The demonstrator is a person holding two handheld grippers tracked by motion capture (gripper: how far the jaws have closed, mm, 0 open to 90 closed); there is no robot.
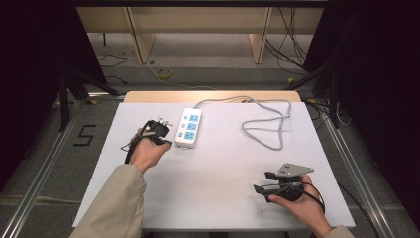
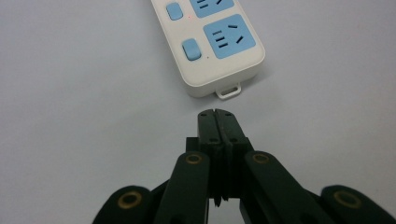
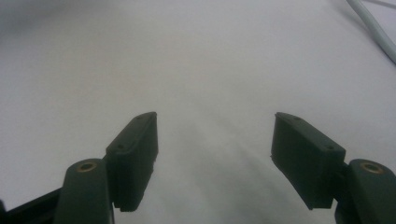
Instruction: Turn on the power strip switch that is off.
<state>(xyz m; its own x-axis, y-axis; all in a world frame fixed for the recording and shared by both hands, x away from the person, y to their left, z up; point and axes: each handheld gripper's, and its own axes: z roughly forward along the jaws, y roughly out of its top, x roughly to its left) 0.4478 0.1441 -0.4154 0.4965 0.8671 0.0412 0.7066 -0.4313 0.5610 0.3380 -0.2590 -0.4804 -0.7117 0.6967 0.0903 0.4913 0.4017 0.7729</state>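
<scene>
- My left gripper [image 2: 218, 113] has its jaws pressed together on nothing, its tips just short of the near end of the power strip [image 2: 219, 51], apart from it.
- The power strip lies flat on the white table [image 1: 218, 163], left of centre, its long side running away from me, beside my left hand [image 1: 146, 151].
- I judge the step in hand to be pressing a switch with the shut tip: I would aim at the nearest blue rocker switch [image 2: 190, 50], come down squarely on it, and push lightly so the light strip does not skid on the smooth top.
- My right gripper [image 3: 215, 154] stands wide with nothing between the jaws, low over bare table at the near right; it could steady the strip's far end if it slides.
- The strip is glossy white plastic with rounded corners, pale blue sockets [image 2: 229, 38] and a small hanging loop [image 2: 228, 91] at its end.
- Its grey cable [image 1: 270, 124] is rubbery and lies in loose curves across the far right.
- The jaws are matte black, flat-faced, with brass-ringed pivots.
</scene>
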